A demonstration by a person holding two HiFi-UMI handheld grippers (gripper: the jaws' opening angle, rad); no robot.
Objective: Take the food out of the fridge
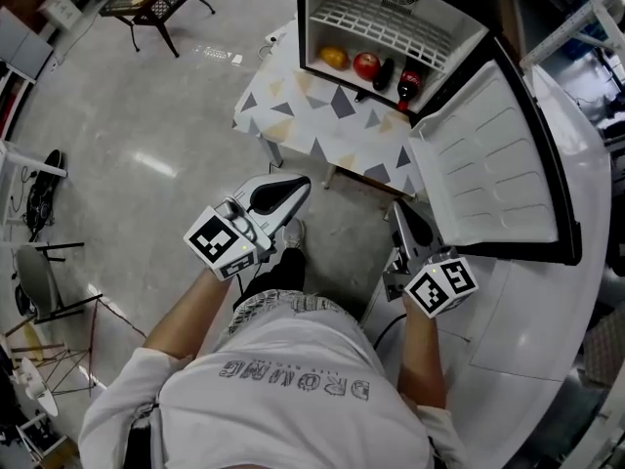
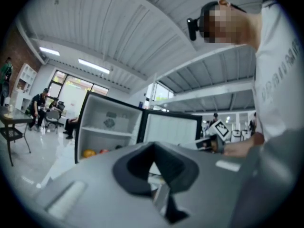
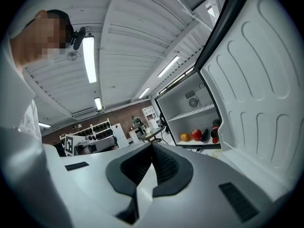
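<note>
The small fridge [image 1: 391, 8] stands open on a table with a triangle-patterned cloth [image 1: 312, 115]. On its bottom shelf lie an orange [image 1: 333, 58], a red apple [image 1: 366, 64], a dark vegetable [image 1: 385, 74] and a cola bottle [image 1: 409, 84]. The right gripper view shows the orange [image 3: 184, 137], apple [image 3: 196, 135] and bottle [image 3: 215, 131]. My left gripper [image 1: 301, 184] [image 2: 153, 145] is shut and empty, well short of the table. My right gripper [image 1: 397, 208] [image 3: 152, 144] is also shut and empty, beside the swung-out fridge door [image 1: 488, 164].
The open door juts toward me on the right, over a white counter [image 1: 547, 340]. A dark metal table [image 1: 151, 3] stands at the far left, and a chair [image 1: 39, 281] at the near left. People sit in the background [image 2: 40, 110].
</note>
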